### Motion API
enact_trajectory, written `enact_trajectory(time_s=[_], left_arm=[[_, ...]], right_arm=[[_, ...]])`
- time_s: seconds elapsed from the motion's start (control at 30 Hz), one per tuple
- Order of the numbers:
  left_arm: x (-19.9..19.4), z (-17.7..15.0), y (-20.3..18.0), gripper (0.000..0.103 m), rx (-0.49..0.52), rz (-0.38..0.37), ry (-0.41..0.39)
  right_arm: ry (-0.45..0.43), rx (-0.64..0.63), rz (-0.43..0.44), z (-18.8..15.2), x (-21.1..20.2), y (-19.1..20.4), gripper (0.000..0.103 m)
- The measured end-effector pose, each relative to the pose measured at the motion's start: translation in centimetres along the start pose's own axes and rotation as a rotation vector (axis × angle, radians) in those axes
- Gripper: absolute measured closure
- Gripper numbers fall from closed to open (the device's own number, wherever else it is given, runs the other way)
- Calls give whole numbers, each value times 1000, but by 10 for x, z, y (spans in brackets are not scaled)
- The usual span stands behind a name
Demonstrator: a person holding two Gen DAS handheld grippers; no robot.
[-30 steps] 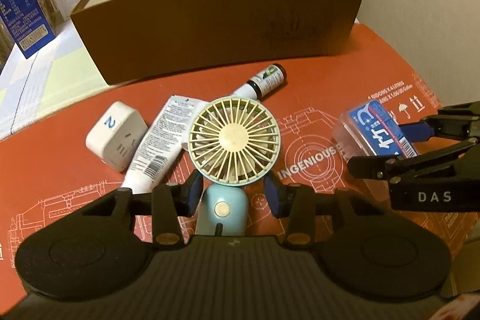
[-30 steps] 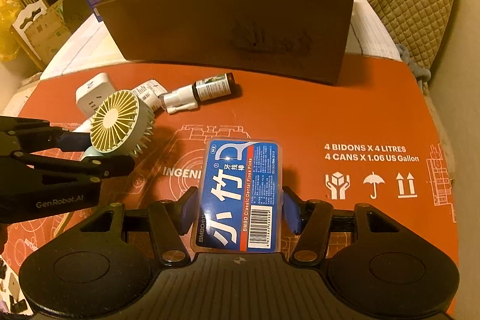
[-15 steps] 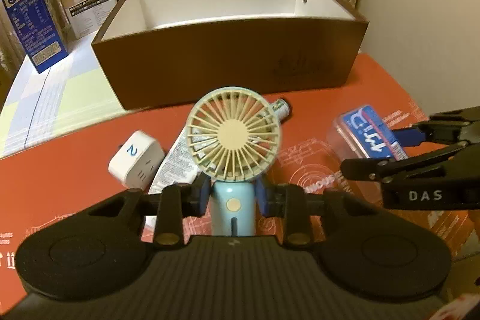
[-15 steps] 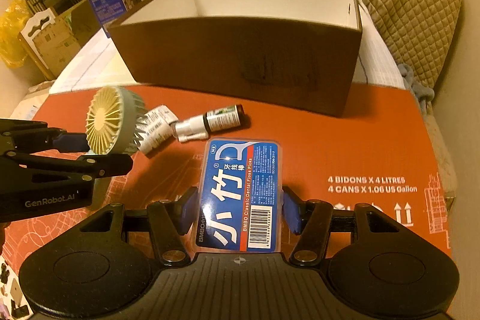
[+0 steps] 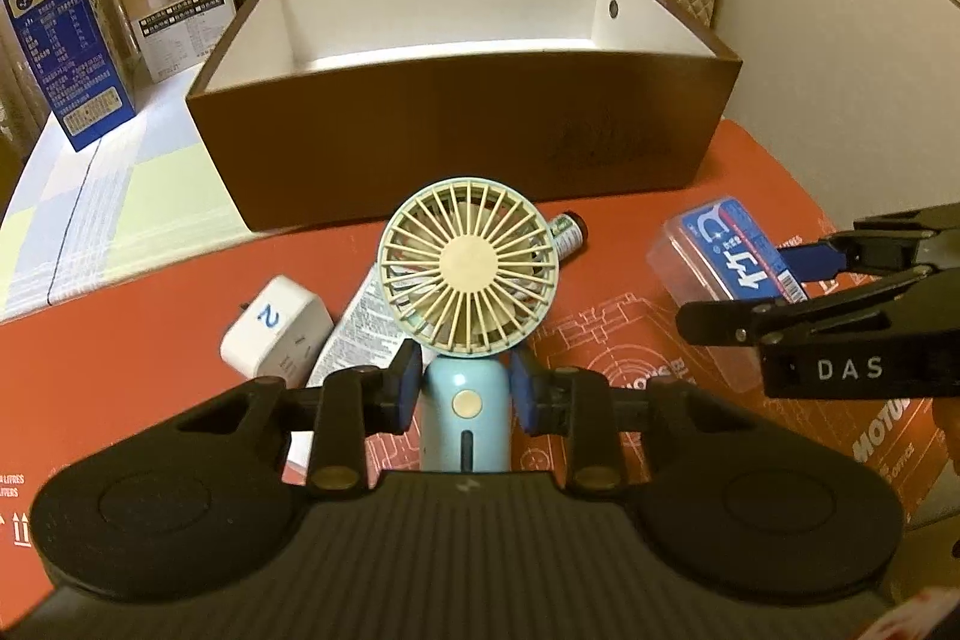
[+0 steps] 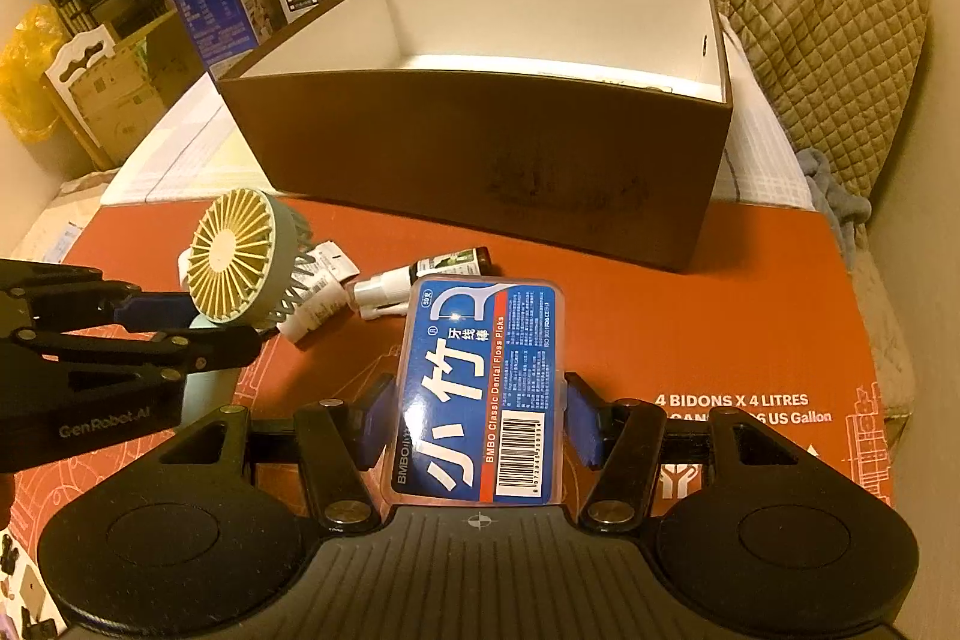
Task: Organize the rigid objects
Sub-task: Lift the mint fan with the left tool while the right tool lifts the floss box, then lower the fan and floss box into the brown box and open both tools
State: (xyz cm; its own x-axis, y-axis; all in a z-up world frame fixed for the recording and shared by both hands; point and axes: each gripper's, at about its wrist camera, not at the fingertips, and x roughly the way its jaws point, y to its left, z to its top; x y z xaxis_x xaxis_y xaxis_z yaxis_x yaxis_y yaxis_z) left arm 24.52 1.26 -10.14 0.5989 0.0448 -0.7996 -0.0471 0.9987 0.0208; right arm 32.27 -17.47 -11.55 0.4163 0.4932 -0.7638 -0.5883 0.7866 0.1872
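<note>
My left gripper (image 5: 467, 389) is shut on the pale blue handle of a small hand fan (image 5: 469, 274) and holds it above the red mat; the fan also shows in the right wrist view (image 6: 237, 257). My right gripper (image 6: 480, 421) is shut on a blue dental floss pick box (image 6: 480, 388), lifted off the mat; the floss box shows in the left wrist view (image 5: 729, 259). A brown box with a white inside (image 5: 468, 124) stands open behind both; it also shows in the right wrist view (image 6: 480, 148).
On the red mat (image 5: 120, 328) lie a white plug cube (image 5: 276, 334), a white tube (image 5: 360, 322) and a small spray bottle (image 6: 414, 280). Cartons (image 5: 60, 22), jars and a tin stand behind the brown box. A wall is close on the right.
Both grippers have risen off the mat with the fan and the floss box in them, and the inside of the brown box has come into view.
</note>
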Motion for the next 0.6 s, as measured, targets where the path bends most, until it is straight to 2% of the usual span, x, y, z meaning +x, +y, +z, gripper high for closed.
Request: enact_trajectory(time_s=[0.33,0.6], left_arm=[[-16,22,8,76,-9,8,-48],[-28,50,14,76,-7,8,-95]], right_arm=[[-41,-2,4,14,-9,1,48],[-100,-30,10,42,-17,7,48]])
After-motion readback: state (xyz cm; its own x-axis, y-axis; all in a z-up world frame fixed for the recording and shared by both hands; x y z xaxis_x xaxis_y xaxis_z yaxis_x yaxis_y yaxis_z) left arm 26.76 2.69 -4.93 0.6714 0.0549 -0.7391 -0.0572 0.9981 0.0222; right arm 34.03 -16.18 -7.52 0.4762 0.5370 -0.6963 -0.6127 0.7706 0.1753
